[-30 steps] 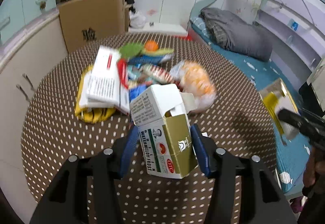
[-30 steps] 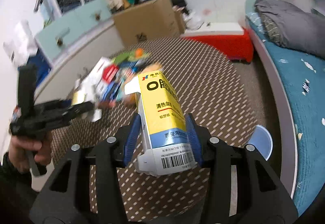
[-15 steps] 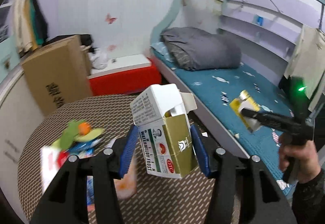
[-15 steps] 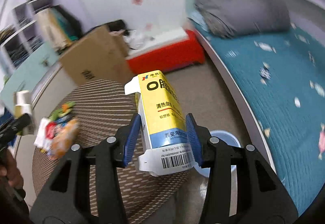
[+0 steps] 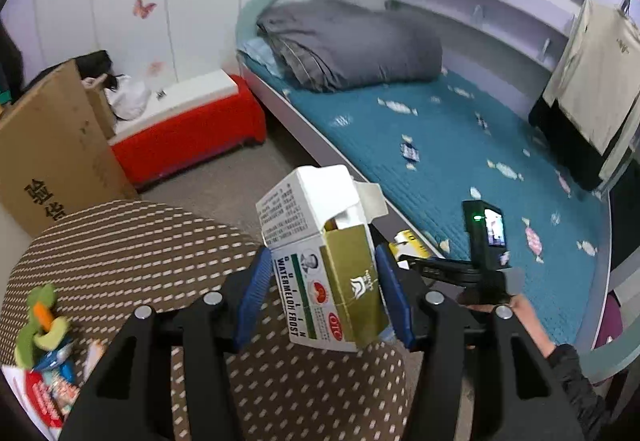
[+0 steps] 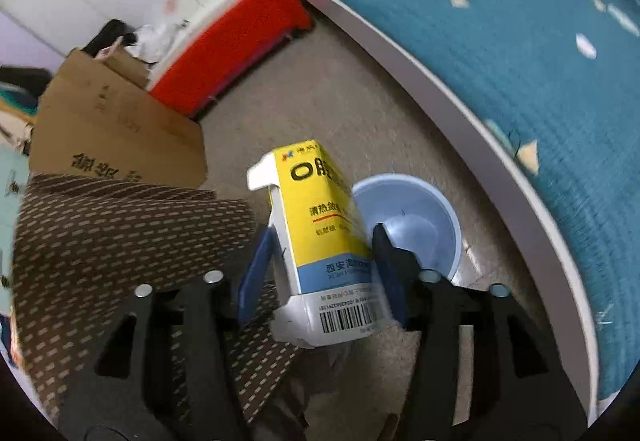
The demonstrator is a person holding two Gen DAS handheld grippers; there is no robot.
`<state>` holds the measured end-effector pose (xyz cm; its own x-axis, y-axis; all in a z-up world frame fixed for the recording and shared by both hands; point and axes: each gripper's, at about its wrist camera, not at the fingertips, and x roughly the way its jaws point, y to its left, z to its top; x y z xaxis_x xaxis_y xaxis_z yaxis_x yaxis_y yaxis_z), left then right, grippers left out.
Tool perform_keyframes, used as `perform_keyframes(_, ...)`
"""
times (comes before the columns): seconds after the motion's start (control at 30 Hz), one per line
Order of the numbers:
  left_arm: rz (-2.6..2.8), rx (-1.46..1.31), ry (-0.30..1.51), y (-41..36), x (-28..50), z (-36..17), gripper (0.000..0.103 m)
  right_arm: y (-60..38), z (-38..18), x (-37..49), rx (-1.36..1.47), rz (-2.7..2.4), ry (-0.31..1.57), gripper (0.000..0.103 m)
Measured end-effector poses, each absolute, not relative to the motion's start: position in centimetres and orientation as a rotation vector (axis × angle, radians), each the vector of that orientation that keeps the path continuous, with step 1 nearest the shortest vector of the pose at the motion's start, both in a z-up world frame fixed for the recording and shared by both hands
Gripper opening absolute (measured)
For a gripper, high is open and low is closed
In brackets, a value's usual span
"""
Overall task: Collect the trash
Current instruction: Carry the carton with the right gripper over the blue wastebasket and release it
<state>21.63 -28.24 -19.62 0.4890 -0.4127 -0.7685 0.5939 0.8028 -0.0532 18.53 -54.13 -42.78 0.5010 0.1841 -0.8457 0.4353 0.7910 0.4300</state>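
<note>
Beside the round pale-blue plastic bin (image 6: 416,225), the right gripper (image 6: 320,273) clamps a yellow carton (image 6: 324,225), the left gripper (image 5: 324,297) a green-gold box (image 5: 332,273); neither dropped, wrappers (image 5: 44,373) remain.

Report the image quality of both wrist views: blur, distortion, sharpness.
Left wrist view: mostly sharp; the gold-and-white box in the left gripper reads clearly; fisheye bends the bed. Right wrist view: motion blur smears the bed and cardboard box; the yellow box in the right gripper stays sharper; the blue bin looks soft.
</note>
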Motion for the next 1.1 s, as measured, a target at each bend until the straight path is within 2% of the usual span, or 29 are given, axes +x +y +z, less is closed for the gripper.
perform_keyframes(0.07,-0.632,0.257,0.902,-30.4,22.8,-21.2,0.053,-54.9,-44.4,18.8,0.705,-0.177,1.076,0.071)
perform_keyframes(0.13,-0.647,0.277,0.93,-31.8,23.4,-22.4,0.053,-55.9,-45.1,18.3,0.742,-0.209,1.065,0.076)
perform_keyframes(0.3,-0.693,0.346,0.998,-35.9,24.6,-25.5,0.053,-57.4,-42.9,15.9,0.762,-0.242,0.976,0.082)
perform_keyframes(0.6,-0.75,0.431,1.107,-41.5,26.0,-29.6,0.055,-59.0,-34.9,12.5,0.711,-0.291,0.778,0.09)
perform_keyframes(0.63,-0.757,0.439,1.123,-42.0,26.2,-30.0,0.057,-59.1,-34.2,12.4,0.707,-0.29,0.766,0.091)
perform_keyframes(0.73,-0.724,0.454,1.143,-42.7,26.6,-30.5,0.096,-59.0,-32.8,12.0,0.689,-0.296,0.736,0.096)
perform_keyframes(1.1,-0.653,0.36,1.019,-38.9,26.1,-25.4,0.096,-56.0,-28.9,10.9,0.594,-0.336,0.669,0.097)
